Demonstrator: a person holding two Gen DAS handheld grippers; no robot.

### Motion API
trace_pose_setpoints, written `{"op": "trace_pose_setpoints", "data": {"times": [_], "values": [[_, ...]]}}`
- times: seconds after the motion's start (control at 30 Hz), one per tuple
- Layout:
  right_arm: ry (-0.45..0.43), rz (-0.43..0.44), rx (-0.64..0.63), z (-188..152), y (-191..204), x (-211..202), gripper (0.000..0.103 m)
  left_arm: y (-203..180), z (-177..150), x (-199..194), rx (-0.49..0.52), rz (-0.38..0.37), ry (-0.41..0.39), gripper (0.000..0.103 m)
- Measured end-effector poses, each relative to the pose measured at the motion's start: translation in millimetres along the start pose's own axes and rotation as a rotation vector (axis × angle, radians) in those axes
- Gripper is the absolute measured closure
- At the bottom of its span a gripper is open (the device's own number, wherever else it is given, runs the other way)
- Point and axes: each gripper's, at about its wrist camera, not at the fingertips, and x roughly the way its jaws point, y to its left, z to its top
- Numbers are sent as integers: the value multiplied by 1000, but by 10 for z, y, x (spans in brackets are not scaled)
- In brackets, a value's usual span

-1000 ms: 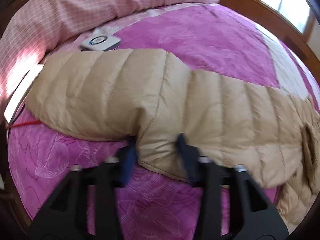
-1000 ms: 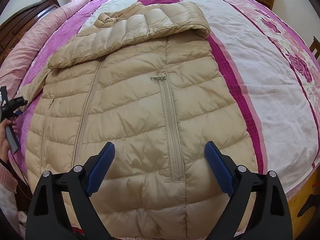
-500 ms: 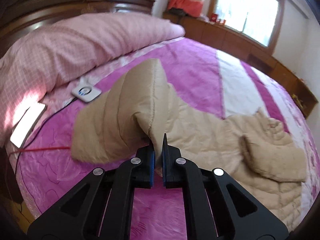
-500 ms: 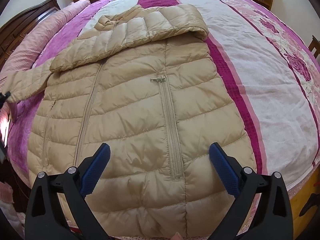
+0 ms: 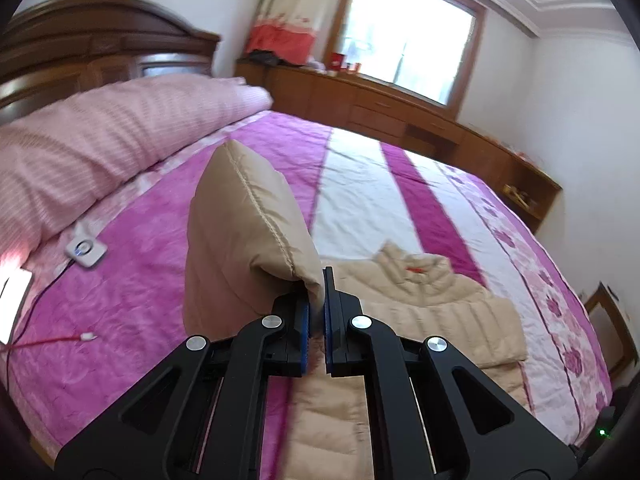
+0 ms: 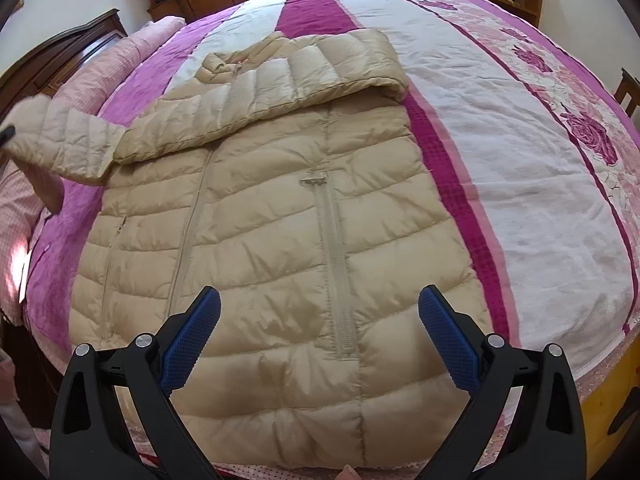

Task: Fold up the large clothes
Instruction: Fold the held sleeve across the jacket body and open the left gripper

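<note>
A beige quilted down jacket (image 6: 280, 208) lies front up on the bed, its far sleeve folded across the chest. My left gripper (image 5: 316, 312) is shut on the cuff end of the near sleeve (image 5: 248, 232), which hangs lifted above the bedspread; the jacket's collar and body (image 5: 420, 300) lie beyond it. In the right wrist view that raised sleeve (image 6: 68, 140) shows at the far left. My right gripper (image 6: 320, 320) hovers open over the jacket's lower front near the hem, its blue pads (image 6: 192, 336) apart with nothing pinched between them.
The bed carries a pink, purple and white striped spread (image 6: 500, 152). A pink rolled duvet (image 5: 100, 140) lies by the dark headboard (image 5: 100, 52). A white charger puck (image 5: 86, 249) and a red cable (image 5: 52, 340) sit near the left bed edge. Wooden cabinets (image 5: 380, 108) line the window wall.
My left gripper closed on the sleeve's end and lifted it up off the bed, swinging it toward the jacket's body. The right gripper stayed in place over the hem, jaws slightly wider.
</note>
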Motion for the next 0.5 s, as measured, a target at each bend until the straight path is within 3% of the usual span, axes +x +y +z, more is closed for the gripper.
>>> {"op": "trace_pose_setpoints", "data": {"times": [0.3, 0.5], "values": [[-27, -15, 43, 59, -214, -72, 7, -882, -221, 453, 100, -120, 96, 98], [-33, -25, 85, 79, -370, -13, 7, -1313, -603, 930, 149, -148, 224, 98]]}}
